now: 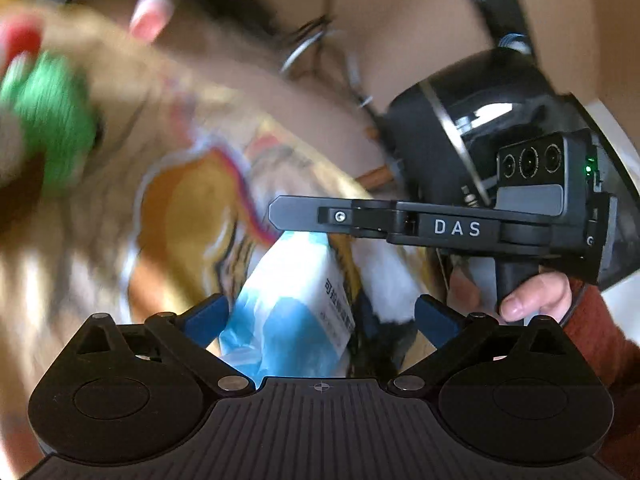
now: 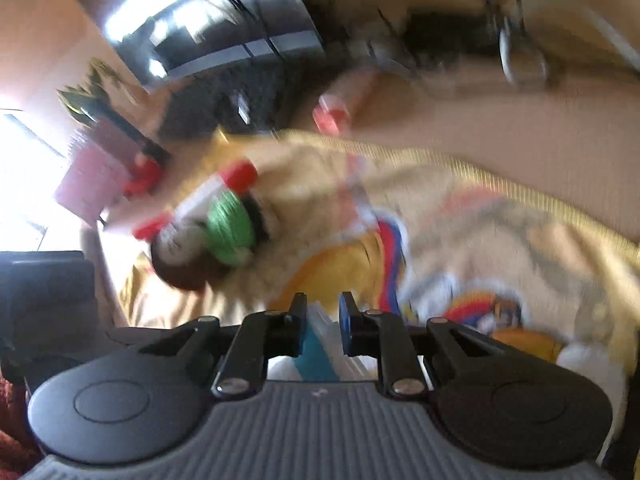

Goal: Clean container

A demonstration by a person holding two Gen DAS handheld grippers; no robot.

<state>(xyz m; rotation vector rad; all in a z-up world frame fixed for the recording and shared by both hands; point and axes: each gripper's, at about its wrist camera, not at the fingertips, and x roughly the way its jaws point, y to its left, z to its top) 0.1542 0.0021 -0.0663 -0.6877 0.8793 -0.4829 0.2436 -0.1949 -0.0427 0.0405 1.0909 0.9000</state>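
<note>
Both views are motion-blurred. My right gripper [image 2: 323, 312] is shut on a white-and-blue plastic packet [image 2: 320, 354], pinched between its blue pads. In the left wrist view the same packet [image 1: 296, 300] hangs below the right gripper [image 1: 280, 216] and sits between the spread blue pads of my left gripper [image 1: 322, 314], which is open and not touching it that I can tell. Below lies a large tan printed bag or cloth [image 1: 192, 200], also in the right wrist view [image 2: 460, 232]. No container is clearly recognisable; a shiny black rounded vessel [image 1: 472, 120] stands at the right.
A green-and-red item [image 1: 52, 120] lies on the tan fabric at left, also in the right wrist view [image 2: 230, 228]. A red-capped bottle [image 2: 340, 104] lies further back. A metal ring [image 1: 304, 48] and a dark cabinet [image 2: 224, 40] are behind.
</note>
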